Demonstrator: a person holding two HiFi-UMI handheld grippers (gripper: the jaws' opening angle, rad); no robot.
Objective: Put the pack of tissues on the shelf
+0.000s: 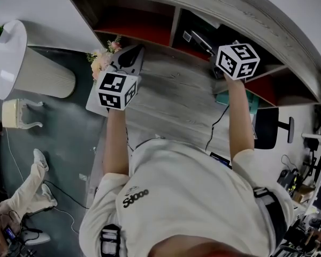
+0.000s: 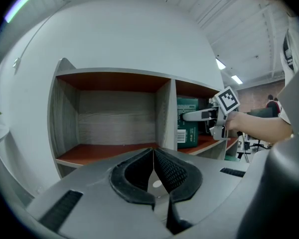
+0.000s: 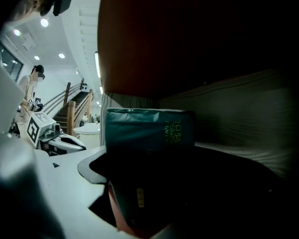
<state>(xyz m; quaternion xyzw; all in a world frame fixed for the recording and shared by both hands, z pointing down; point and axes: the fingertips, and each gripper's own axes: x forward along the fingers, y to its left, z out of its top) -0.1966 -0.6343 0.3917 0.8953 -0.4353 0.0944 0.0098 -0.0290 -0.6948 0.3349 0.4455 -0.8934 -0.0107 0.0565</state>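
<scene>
The green pack of tissues (image 3: 149, 133) stands upright between my right gripper's jaws, inside the shelf's dark right compartment. In the left gripper view the pack (image 2: 187, 128) stands on the red-brown shelf floor just right of the divider (image 2: 165, 113), with my right gripper (image 2: 189, 116) shut on it. From the head view, the right gripper (image 1: 202, 39) reaches into the shelf (image 1: 174, 25). My left gripper (image 2: 153, 166) is shut with nothing in it, pointing at the empty left compartment (image 2: 112, 118); it hovers over the desk (image 1: 134, 52).
The wooden desk (image 1: 171, 98) runs below the shelf, with a black cable (image 1: 216, 123) on it. Pink flowers (image 1: 101, 58) sit at the desk's left end. A white round table (image 1: 13, 52) stands to the left, a black chair (image 1: 267, 127) to the right.
</scene>
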